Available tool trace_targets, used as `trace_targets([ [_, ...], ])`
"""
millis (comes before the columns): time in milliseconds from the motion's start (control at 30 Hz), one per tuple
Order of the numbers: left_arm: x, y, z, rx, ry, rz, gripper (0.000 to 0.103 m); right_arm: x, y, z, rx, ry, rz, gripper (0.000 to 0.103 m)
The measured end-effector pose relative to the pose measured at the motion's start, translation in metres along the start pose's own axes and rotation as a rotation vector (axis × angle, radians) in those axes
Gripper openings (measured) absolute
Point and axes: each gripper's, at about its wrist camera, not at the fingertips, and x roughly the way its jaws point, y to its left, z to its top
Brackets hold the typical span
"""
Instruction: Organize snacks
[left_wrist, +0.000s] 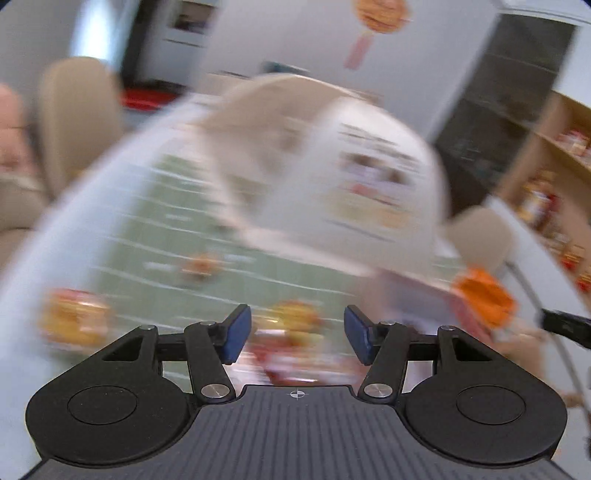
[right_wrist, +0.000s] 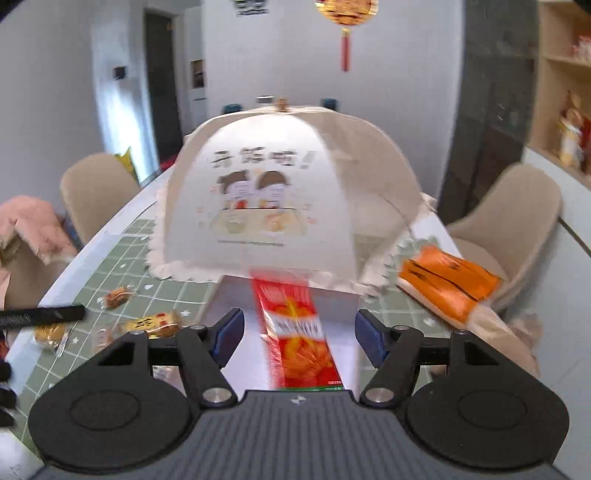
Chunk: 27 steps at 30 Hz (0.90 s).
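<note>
On the green tiled table (right_wrist: 122, 254), our right gripper (right_wrist: 299, 332) gapes over a red snack packet (right_wrist: 299, 339) lying in the white box (right_wrist: 343, 306), pads clear. Our left gripper (left_wrist: 297, 334) spreads wide, empty, above blurred snacks (left_wrist: 291, 325); the food cover (right_wrist: 280, 192) stands behind

Both wrist views look down along the table (right_wrist: 110, 258), sharing the food cover (right_wrist: 288, 192).
</note>
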Motion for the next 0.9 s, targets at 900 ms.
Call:
trace_targets([
  [900, -0.034, 0.145, -0.044, -0.059, 0.167, -0.034, 0.058, 0.238, 0.245, 0.035, 0.136, 0.270, 0.146, 0.064],
])
